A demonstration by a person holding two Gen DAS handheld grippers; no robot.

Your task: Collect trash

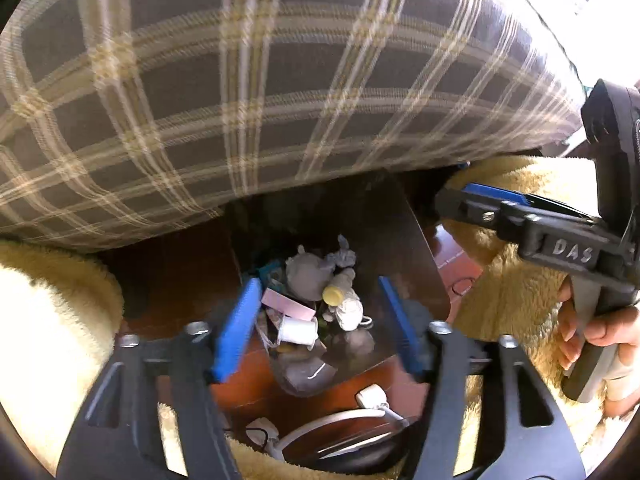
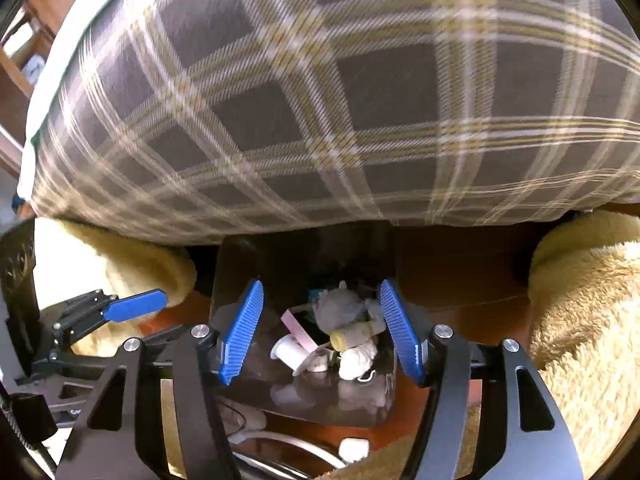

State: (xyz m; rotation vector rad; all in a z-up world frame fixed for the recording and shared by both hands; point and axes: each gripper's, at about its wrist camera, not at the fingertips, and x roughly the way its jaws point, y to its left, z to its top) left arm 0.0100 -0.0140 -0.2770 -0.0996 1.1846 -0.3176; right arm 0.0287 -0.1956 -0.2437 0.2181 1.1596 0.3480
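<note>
The trash [image 2: 336, 340] is sitting in a pile inside a dark shiny bin [image 2: 240, 280] on the red-brown floor [image 2: 460, 292], right under the edge of a big plaid cushion [image 2: 320, 100]. In the pile I'm seeing a small bottle w/ a yellow cap [image 2: 352, 336], a white tube-like cup [image 2: 290, 354], a pink flat box [image 2: 298, 334], and gray crumpled paper [image 2: 338, 306]. A white scrunched wad [image 2: 358, 360] is lying at the near side.

I'm guessing all of it is light. The paper bits are soft and squishy, so a pinch in the middle should work. The bottle looks smooth and round, so it may be slipping; grabbing across its body seems best. The pink box is stiff but thin; take it by its flat sides.

The right gripper [image 2: 320, 328] is hanging over the bin, blue fingers [image 2: 242, 332] wide apart, holding nothing. The left gripper [image 1: 316, 324] is also over the bin, fingers apart and empty. A hand [image 1: 600, 340] is squeezing the right tool's handle.

Fluffy cream rugs [image 2: 580, 320] are lying left & right of the bin. White cables [image 1: 376, 400] are lying near, by a round thing I can't make out.
</note>
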